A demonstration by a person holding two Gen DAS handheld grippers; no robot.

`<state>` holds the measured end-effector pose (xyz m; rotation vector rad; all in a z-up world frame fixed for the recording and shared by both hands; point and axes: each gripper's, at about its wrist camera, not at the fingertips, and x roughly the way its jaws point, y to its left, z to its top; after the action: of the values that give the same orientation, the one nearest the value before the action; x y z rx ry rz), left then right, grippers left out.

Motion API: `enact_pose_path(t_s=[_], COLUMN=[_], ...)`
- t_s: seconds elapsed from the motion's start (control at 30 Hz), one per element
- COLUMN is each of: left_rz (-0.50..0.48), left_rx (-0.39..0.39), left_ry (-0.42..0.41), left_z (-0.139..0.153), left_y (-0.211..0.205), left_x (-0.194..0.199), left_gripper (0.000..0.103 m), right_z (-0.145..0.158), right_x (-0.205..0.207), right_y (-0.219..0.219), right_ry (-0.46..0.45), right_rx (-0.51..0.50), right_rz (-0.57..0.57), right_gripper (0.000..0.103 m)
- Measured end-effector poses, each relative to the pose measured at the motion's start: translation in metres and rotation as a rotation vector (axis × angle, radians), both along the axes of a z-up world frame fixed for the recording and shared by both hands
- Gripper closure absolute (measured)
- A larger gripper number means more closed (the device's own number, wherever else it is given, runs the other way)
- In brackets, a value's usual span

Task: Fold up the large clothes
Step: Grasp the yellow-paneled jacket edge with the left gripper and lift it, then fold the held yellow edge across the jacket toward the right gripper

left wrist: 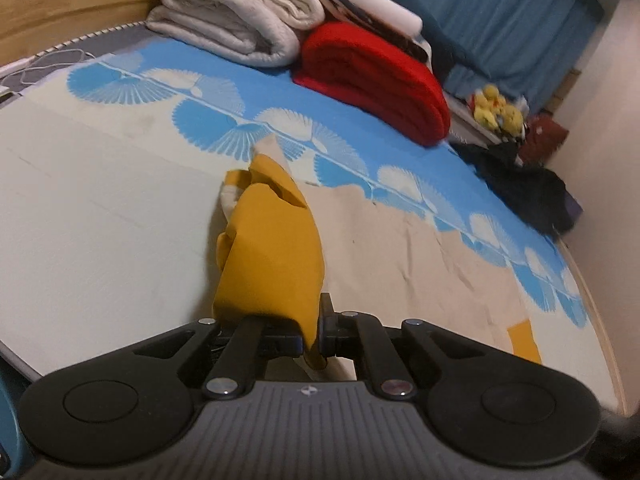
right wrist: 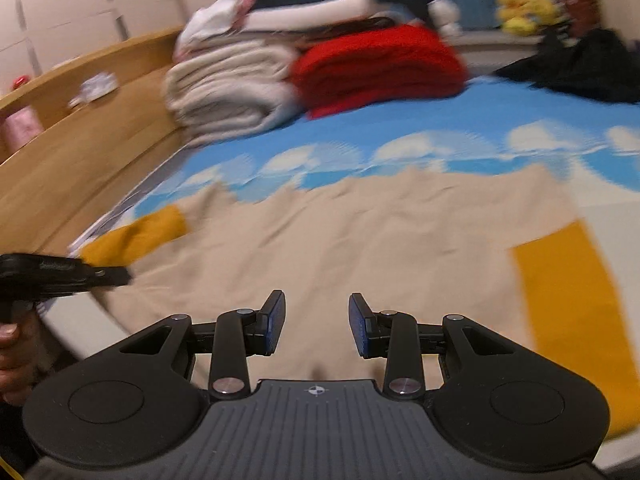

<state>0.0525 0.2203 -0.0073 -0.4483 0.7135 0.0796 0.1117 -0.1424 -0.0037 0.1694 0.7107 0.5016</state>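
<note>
A large beige garment [right wrist: 360, 232] with mustard-yellow sleeve ends lies spread on the bed. My left gripper [left wrist: 310, 332] is shut on one yellow sleeve [left wrist: 272, 248], which hangs bunched and lifted off the bed. The right wrist view shows that same left gripper [right wrist: 100, 274] at the left edge, a hand behind it, with the yellow sleeve [right wrist: 136, 236] in its tips. My right gripper [right wrist: 316, 320] hovers open over the beige body, nothing between its blue pads [right wrist: 274, 320]. The other yellow sleeve end [right wrist: 568, 312] lies flat to the right.
Folded white blankets [left wrist: 232, 20] and a folded red blanket [left wrist: 376, 80] are stacked at the bed's far end. Dark clothes [left wrist: 520, 184] lie on the far corner, yellow plush toys [left wrist: 496, 108] beyond. A wooden bed frame [right wrist: 80, 152] runs along the left.
</note>
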Motion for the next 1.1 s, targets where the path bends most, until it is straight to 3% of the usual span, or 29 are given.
enact_pose_path(t_s=[0.1,0.17,0.23,0.43,0.5,0.6,0.7,0.77,0.93,0.97,1.1], left_rz=[0.025,0.010,-0.003,0.030,0.039,0.028,0.000,-0.031,-0.163,-0.188,-0.314], left_rx=[-0.028,0.021,0.036,0.013,0.011,0.062,0.135,0.194,0.330,0.342,0.390], left_ry=[-0.006,-0.001,-0.023,-0.025,-0.025,-0.037,-0.063,-0.084,-0.145,-0.155,-0.182], left_z=[-0.004,-0.001,0.003,0.003,0.004,0.008,0.012,0.017,0.043,0.049,0.065], left_y=[-0.007,-0.014,-0.020,-0.021,-0.023,-0.035,-0.053,-0.070,-0.130,-0.146,-0.238], left_x=[-0.002,0.002,0.005,0.012,0.015,0.015,0.016,0.017,0.019,0.020,0.030], left_gripper=[0.097,0.097,0.097,0.097,0.097,0.097,0.097,0.097,0.097,0.097,0.097], right_z=[-0.030,-0.058,-0.076,-0.067,-0.044,0.013,0.062,0.075,0.061,0.056,0.057], right_x=[0.021,0.037,0.051,0.059,0.052,0.042,0.035,0.036,0.024,0.021,0.007], right_y=[0.027,0.038,0.040,0.034,0.022,-0.018,-0.081,-0.125,-0.231,-0.244,-0.284], right_ry=[0.147,0.260,0.350,0.371,0.287,0.062,-0.180,-0.267,-0.317,-0.290,-0.324], right_rx=[-0.077,-0.131,-0.113,-0.072,-0.063,-0.008,-0.001,-0.020,-0.009,-0.024,-0.010], right_rz=[0.041,0.021,-0.012,-0.024,-0.058,-0.072,-0.107,-0.160,-0.372,-0.389,-0.414], right_gripper=[0.068,0.068,0.068,0.072,0.071,0.069,0.066,0.066,0.065,0.065,0.065])
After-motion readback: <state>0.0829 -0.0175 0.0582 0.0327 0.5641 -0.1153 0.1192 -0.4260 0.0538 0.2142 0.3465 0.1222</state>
